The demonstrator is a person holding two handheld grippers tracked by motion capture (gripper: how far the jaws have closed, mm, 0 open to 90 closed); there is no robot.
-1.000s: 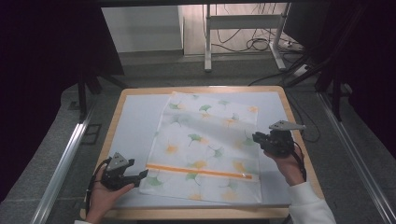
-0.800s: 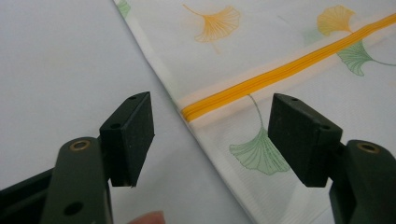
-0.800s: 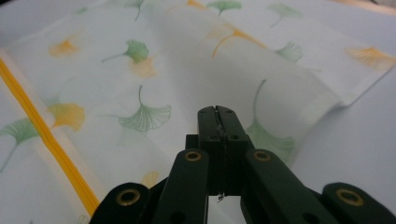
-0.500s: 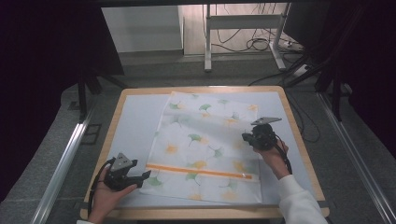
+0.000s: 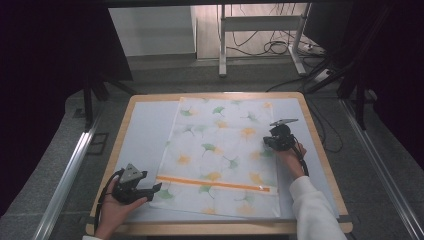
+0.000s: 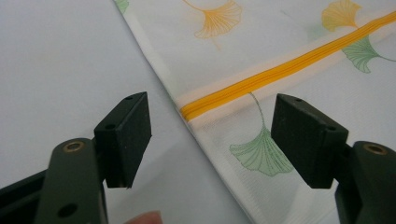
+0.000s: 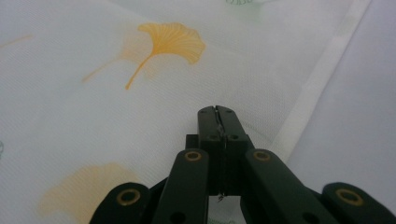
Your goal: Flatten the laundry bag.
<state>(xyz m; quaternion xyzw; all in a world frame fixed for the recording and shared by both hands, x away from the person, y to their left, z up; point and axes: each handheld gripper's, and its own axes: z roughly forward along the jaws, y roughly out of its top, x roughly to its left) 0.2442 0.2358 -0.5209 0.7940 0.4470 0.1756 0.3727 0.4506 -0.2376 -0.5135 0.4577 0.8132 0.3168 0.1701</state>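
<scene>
1. High view first: the mesh bag with the ginkgo leaf print lies flat on the table, filling the middle of the frame, its orange zipper running across near the bottom.
2. My left gripper sits at lower left, right at the bag's bottom left corner. Jaws gaping, nothing between the pads.
3. Left gripper view: the zipper's end lands in the middle of the frame, framed by the two pads but beyond them, with a green leaf just under it.
4. My right gripper is at centre right, over the bag's right side.
5. Right gripper view: right gripper clamped tight, pads together, no fabric visibly caught. An orange leaf sits above the tip, the bag's hem at upper right.
</scene>
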